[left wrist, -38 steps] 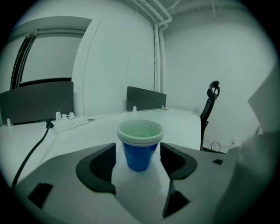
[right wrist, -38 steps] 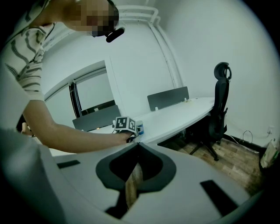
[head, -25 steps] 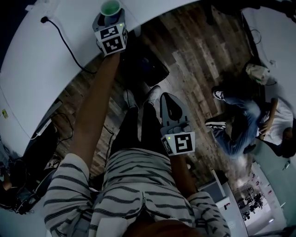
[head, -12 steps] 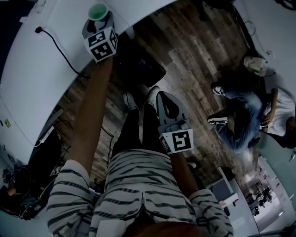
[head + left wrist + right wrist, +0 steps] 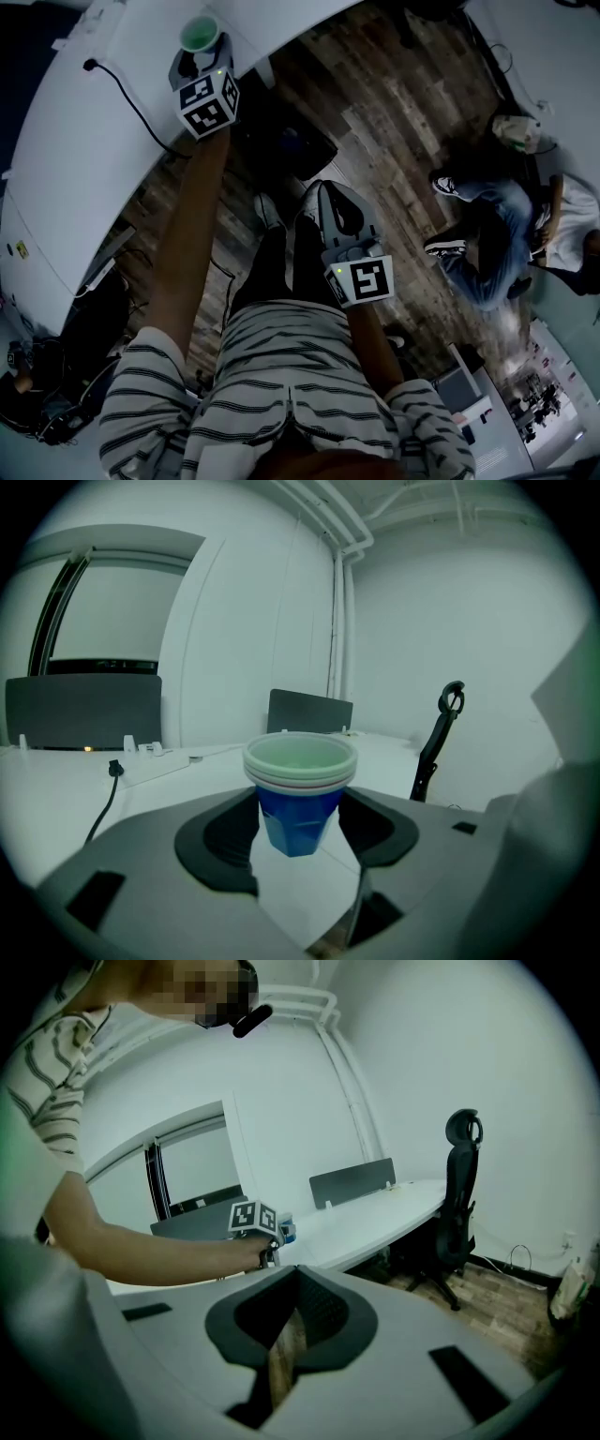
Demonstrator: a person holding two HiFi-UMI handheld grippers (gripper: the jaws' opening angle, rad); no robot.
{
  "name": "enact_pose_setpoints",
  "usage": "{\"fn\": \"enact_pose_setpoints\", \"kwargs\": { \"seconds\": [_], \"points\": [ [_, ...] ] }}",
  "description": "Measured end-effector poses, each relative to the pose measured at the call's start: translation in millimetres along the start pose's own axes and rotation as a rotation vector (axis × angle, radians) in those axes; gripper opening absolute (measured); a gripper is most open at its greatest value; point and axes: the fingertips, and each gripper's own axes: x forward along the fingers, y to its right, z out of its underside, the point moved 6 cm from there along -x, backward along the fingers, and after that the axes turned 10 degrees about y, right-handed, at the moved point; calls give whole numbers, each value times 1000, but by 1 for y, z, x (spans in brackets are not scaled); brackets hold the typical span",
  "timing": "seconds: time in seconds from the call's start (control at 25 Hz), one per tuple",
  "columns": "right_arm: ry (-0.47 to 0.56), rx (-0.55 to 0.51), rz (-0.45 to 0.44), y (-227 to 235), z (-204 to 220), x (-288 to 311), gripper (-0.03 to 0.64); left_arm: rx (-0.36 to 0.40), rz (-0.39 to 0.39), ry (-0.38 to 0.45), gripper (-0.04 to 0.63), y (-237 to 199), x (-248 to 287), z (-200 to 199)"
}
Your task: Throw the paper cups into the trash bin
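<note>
A stack of blue paper cups (image 5: 298,803) with pale green insides stands between the jaws of my left gripper (image 5: 300,829). Both black pads touch the cups' blue sides. From the head view the cups (image 5: 199,34) sit at the near edge of the white desk (image 5: 84,122), with the left gripper (image 5: 200,58) reaching up to them at arm's length. My right gripper (image 5: 324,191) hangs low over the wooden floor beside my legs, jaws together and nothing in them. In the right gripper view its tips (image 5: 296,1274) meet. I cannot make out a trash bin.
A black cable (image 5: 127,89) runs across the desk left of the cups. A dark object (image 5: 295,141) lies under the desk edge. A black office chair (image 5: 457,1213) stands at the desk's far end. A person (image 5: 487,248) sits on the floor at the right.
The left gripper and the cups have shifted a little left and lower in the head view. The right gripper hangs in much the same place.
</note>
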Motion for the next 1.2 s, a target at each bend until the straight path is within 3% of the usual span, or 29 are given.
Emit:
{"fn": "enact_pose_setpoints", "kwargs": {
  "seconds": [1.2],
  "points": [
    [119,-32,-23,-12,-51,-41,9,26,116,76,285,48,-124,-74]
  ]
}}
